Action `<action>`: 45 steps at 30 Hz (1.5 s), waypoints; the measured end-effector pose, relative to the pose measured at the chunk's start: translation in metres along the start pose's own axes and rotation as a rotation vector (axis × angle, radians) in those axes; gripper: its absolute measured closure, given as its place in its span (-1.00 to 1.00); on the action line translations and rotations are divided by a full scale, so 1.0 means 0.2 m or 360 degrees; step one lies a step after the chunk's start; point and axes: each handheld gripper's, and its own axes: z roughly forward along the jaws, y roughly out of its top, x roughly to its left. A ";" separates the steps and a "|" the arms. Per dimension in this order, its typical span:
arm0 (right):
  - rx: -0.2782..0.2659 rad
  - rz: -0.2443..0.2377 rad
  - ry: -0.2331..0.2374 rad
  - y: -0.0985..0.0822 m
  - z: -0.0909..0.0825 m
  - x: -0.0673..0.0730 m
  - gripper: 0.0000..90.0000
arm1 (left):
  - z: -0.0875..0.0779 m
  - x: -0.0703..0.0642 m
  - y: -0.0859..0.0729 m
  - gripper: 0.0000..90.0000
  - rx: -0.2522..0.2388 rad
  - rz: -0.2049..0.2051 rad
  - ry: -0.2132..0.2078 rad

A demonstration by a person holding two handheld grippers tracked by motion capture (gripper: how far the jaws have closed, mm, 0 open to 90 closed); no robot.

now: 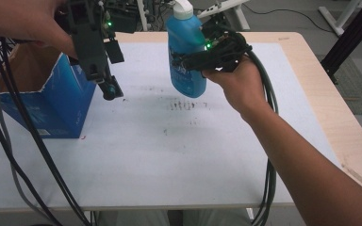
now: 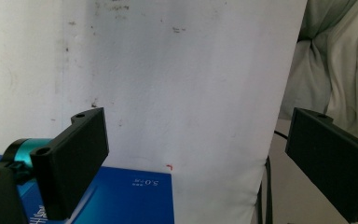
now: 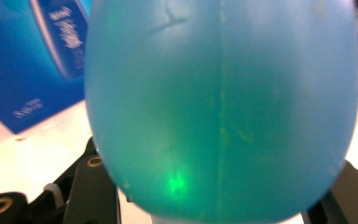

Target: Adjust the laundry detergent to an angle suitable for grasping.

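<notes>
Blue bottle [image 1: 186, 56] upright, cap up, clamped in my right jaws [image 1: 188, 60] above the surface [image 1: 169, 150]; blue box [image 1: 52, 101] left, my left jaws [image 1: 109, 90] apart beside it.

**Black grippers, green lights, dark cables**

Both forearms are seen bare, with no sleeves. The left gripper [image 1: 109, 89] and right gripper [image 1: 188, 60] are built of black parts, each lit by a small green light. Flat, finely textured black pads [image 2: 74, 158] are fitted, with a teal cylinder [image 2: 21, 150] beside. Bundled dark cables [image 1: 23, 141] are trailed.
</notes>
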 end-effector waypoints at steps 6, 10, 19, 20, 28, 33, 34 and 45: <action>-0.0008 -0.0080 0.0111 0.00 -0.03 -0.04 -0.02 | 0.00 0.00 0.00 -0.87 0.0005 -0.0002 -0.0001; -0.0017 -0.0136 0.0259 0.00 -0.05 -0.07 -0.03 | 0.00 0.00 0.00 -0.87 0.0003 -0.0004 0.0003; 0.0028 -0.0275 0.0477 0.02 -0.09 -0.11 -0.03 | 0.01 0.00 0.01 -0.87 0.0013 -0.0013 0.0001; 0.0028 -0.0275 0.0477 0.02 -0.09 -0.11 -0.03 | 0.01 0.00 0.01 -0.87 0.0017 -0.0011 0.0000; 0.0033 -0.0348 0.0618 0.01 -0.10 -0.13 -0.02 | 0.02 0.00 0.02 -0.87 0.0022 -0.0016 0.0003; 0.0041 -0.0368 0.0656 0.01 -0.09 -0.13 -0.02 | 0.03 0.00 0.02 -0.87 0.0018 -0.0017 -0.0004; 0.0038 -0.0368 0.0668 0.01 -0.08 -0.13 -0.02 | 0.03 0.00 0.02 -0.87 0.0017 -0.0017 -0.0004; 0.0054 -0.0397 0.0766 -0.03 -0.04 -0.16 -0.02 | 0.05 0.02 -0.01 -0.87 0.0016 -0.0036 -0.0015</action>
